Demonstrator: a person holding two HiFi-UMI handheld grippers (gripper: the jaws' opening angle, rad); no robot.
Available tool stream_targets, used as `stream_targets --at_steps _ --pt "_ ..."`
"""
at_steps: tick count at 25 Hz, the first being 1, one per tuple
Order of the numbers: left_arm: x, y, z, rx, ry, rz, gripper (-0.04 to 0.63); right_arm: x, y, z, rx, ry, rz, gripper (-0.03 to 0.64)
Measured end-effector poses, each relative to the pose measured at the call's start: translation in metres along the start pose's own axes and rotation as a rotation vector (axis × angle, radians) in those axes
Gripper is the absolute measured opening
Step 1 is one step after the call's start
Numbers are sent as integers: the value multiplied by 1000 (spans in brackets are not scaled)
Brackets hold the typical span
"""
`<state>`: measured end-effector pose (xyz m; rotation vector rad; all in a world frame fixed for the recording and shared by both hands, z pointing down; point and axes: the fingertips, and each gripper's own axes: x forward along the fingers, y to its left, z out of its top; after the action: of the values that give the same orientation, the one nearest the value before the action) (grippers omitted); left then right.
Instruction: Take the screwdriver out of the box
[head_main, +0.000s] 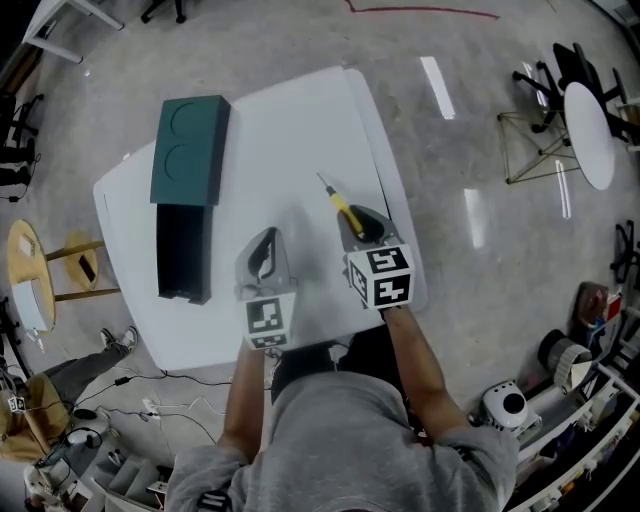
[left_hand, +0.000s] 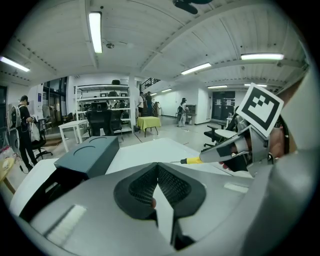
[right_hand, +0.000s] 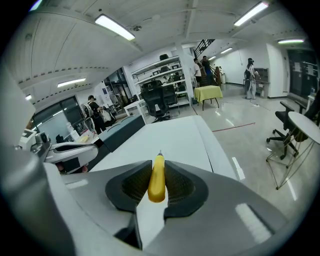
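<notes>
- Table (head_main: 290, 130): white, rounded corners, seen from above in the head view.
- Box (head_main: 190, 150): dark teal, lies along the left side of the table. Its top shows 2 round recesses. A darker inner part (head_main: 184, 250) juts out of it toward the near edge. Whether anything lies inside cannot be made out.
- Screwdriver (head_main: 345, 210): yellow handle, thin metal shaft. It is out of the box and well apart from it, over the right part of the table near the right edge. The shaft tip points toward the far edge.
- Right gripper (head_main: 362, 228): jaws clamped on the yellow handle. In the right gripper view the screwdriver (right_hand: 157, 182) stands between the 2 dark ribbed pads, 1 pad pressing each side, handle end toward the camera, tip poking out past the jaws of the right gripper (right_hand: 157, 172).
- Whether the shaft tip touches the table surface cannot be told.
- Left gripper (head_main: 262, 255): over the near middle of the table, just left of the right gripper. In the left gripper view its jaw tips (left_hand: 157, 170) meet, with nothing between them.
- Left gripper view also shows the box (left_hand: 90, 155) at left and the screwdriver (left_hand: 192, 160) held at right.
</notes>
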<state>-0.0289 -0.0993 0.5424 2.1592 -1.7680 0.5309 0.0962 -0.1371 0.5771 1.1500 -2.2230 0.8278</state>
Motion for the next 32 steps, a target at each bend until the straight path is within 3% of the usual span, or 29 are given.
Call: stream_targets --at_steps 20,32 --pt "42 -13 -33 -16 77 -34 11 45 -17 -29 20 68 39 81" --pt "49 -11 -41 -31 97 -32 11 57 -15 -40 -8 139 17 83"
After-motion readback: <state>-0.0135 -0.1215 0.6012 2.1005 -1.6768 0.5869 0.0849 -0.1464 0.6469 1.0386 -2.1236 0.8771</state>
